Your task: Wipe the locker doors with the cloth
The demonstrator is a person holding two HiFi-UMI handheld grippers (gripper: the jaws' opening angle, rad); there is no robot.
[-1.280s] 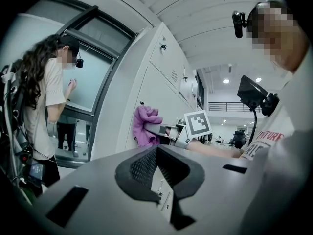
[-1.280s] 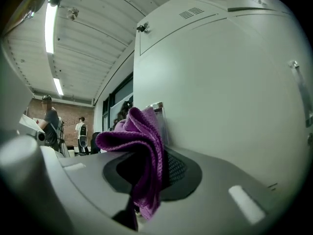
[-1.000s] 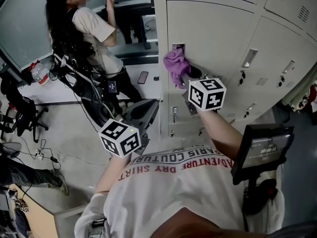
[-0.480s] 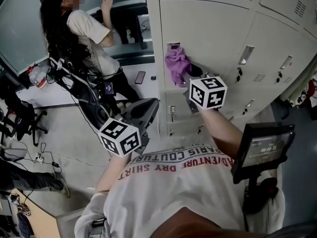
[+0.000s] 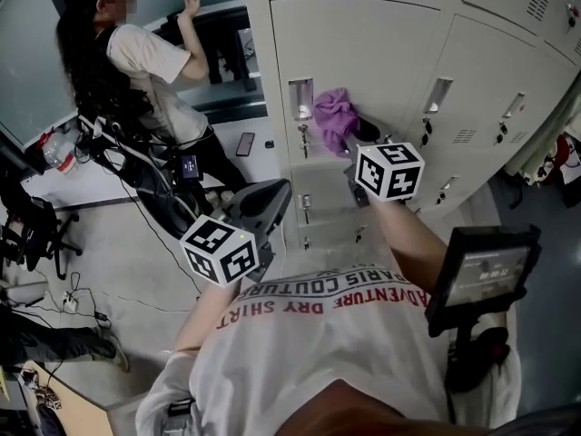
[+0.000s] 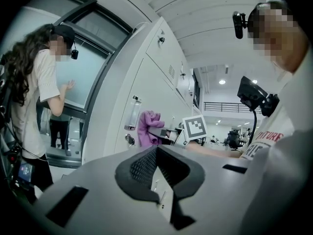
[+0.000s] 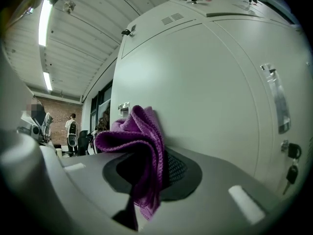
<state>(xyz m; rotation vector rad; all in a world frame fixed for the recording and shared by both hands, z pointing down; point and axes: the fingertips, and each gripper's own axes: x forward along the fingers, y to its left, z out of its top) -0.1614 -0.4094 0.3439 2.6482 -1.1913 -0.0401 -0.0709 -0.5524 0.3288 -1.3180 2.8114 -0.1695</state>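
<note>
cloth (image 5: 334, 116), one purple piece, is pinched between the right gripper's (image 5: 358, 137) jaws and held against one locker door (image 5: 363, 53); the left gripper's (image 6: 156, 153) jaws are pressed together, empty.

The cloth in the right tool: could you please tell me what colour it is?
Purple; the cloth shows best in the right gripper view.

Floor (image 5: 118, 271): grey, smooth | lockers (image 5: 363, 62) stood on it at right | thin cables (image 5: 100, 291) trailed across it at left | black wheeled chair (image 5: 32, 232) at left edge | paler strip (image 5: 136, 182) under the window carried a dark flat slab (image 5: 245, 143) and a red-capped bottle (image 5: 56, 157) | person (image 5: 145, 71) stood there.
</note>
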